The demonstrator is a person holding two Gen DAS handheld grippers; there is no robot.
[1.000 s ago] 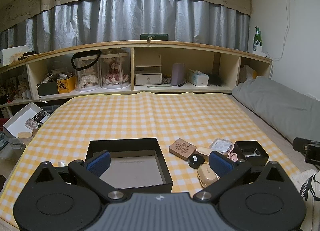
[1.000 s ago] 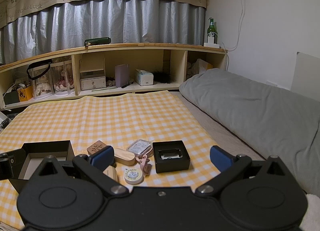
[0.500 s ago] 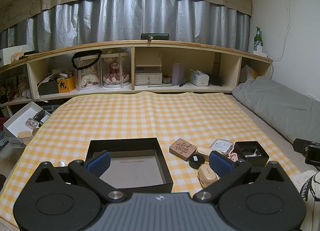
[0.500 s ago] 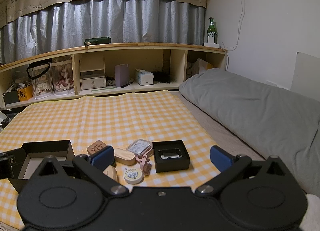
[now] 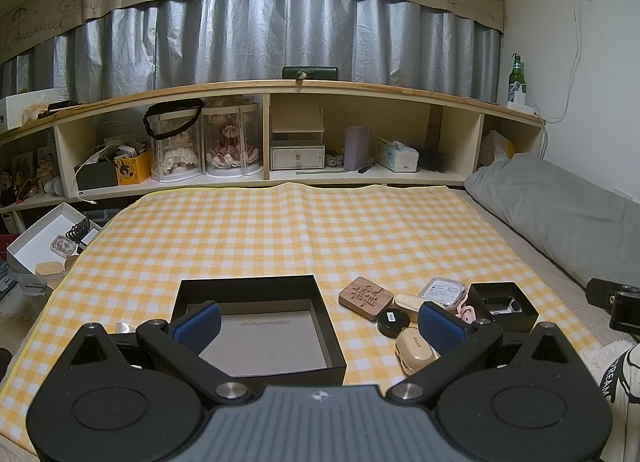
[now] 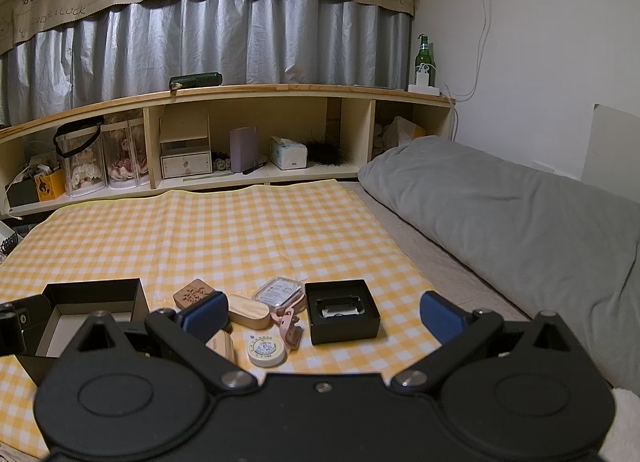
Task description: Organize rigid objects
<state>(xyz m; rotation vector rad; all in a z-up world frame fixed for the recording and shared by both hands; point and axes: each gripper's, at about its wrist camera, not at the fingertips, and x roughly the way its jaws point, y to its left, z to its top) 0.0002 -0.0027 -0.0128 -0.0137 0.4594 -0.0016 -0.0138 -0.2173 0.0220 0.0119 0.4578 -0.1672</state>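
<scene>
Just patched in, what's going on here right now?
Sorting hasn't started. Both grippers, left and right, hover open and empty over the checked cloth. The big black box sits empty. Beside it lie the loose items: wooden block, black disc, beige case, small black box.

The cloth (image 5: 320, 230) is yellow-and-white check. Both boxes, large (image 5: 256, 322) and small (image 6: 342, 310), are black. The pillow (image 6: 500, 214) is grey, the gripper pads (image 6: 204, 312) blue, the clip (image 6: 290, 326) seemingly pink.

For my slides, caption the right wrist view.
Open right tongs hover over small items beside the small black box on checked cloth.
</scene>
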